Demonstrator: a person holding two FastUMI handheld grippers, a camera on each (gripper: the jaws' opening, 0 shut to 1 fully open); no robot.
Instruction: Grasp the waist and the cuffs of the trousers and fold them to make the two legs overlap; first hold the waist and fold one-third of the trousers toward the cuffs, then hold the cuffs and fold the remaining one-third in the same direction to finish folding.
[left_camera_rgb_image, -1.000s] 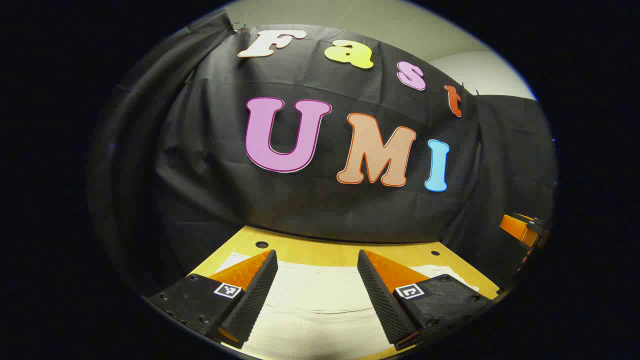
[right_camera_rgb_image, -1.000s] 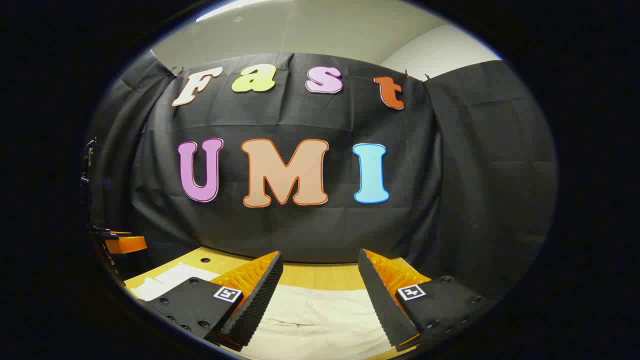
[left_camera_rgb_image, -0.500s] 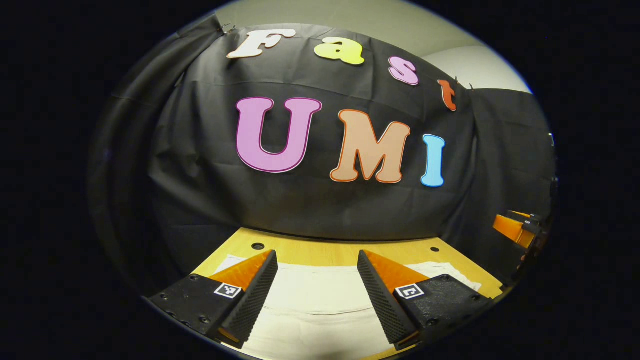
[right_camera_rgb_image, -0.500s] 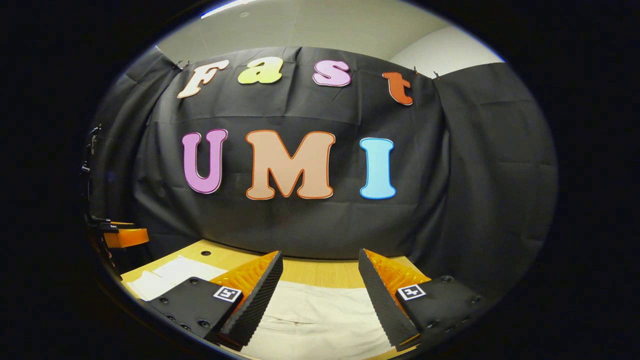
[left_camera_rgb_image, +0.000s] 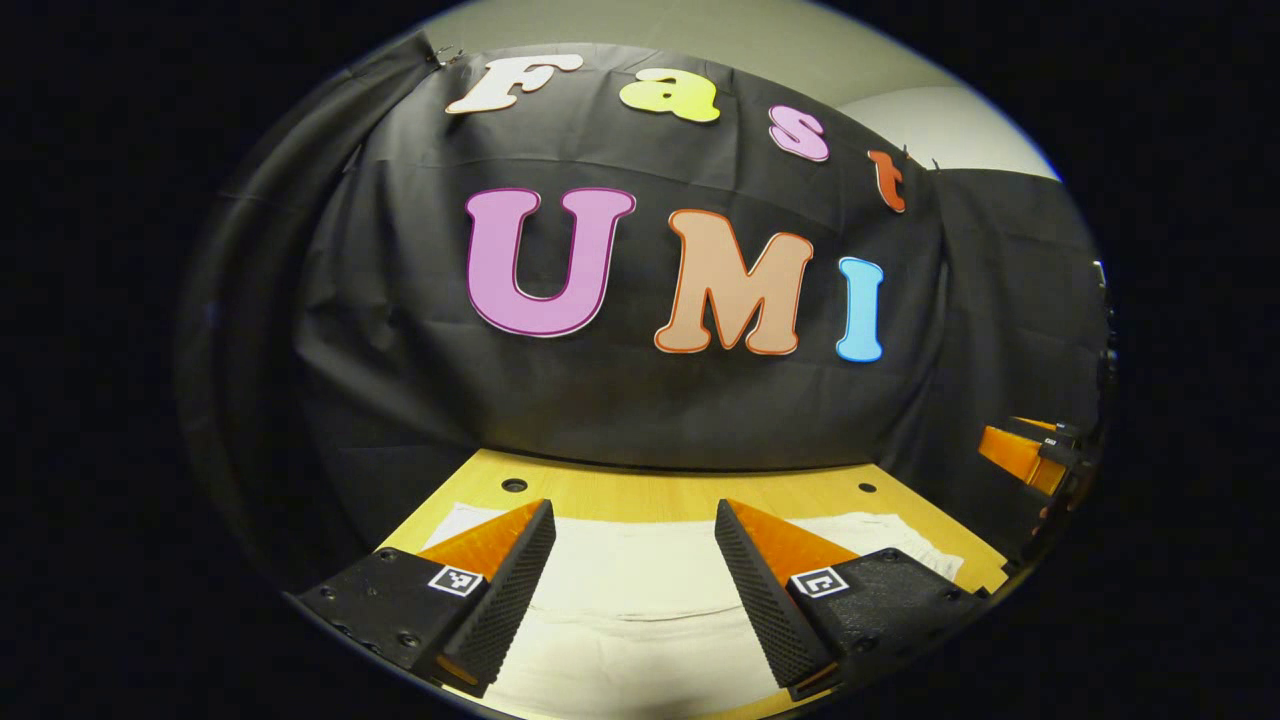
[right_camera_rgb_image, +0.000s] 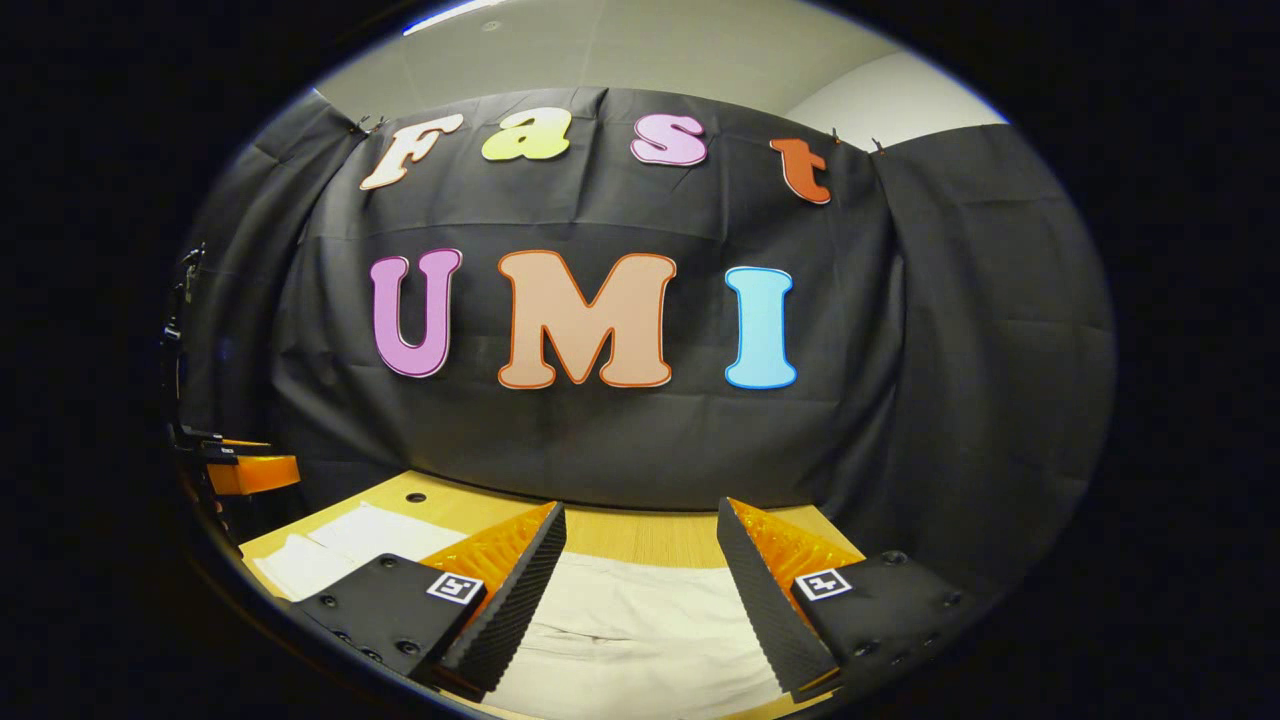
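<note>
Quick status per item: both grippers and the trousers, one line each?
left gripper: jaws open, nothing held, above the trousers.
right gripper: jaws open, nothing held, above the trousers.
trousers: pale, lying flat on the table, not gripped; fold stage cannot be told.

The pale cream cloth trousers are lying soft and matt, faintly creased, on the light wooden table, which is showing a smooth, satin finish with fine grain. The left claw and the right claw are showing finely ribbed, matt inner faces on their fingers beside smooth plastic-looking bodies.
</note>
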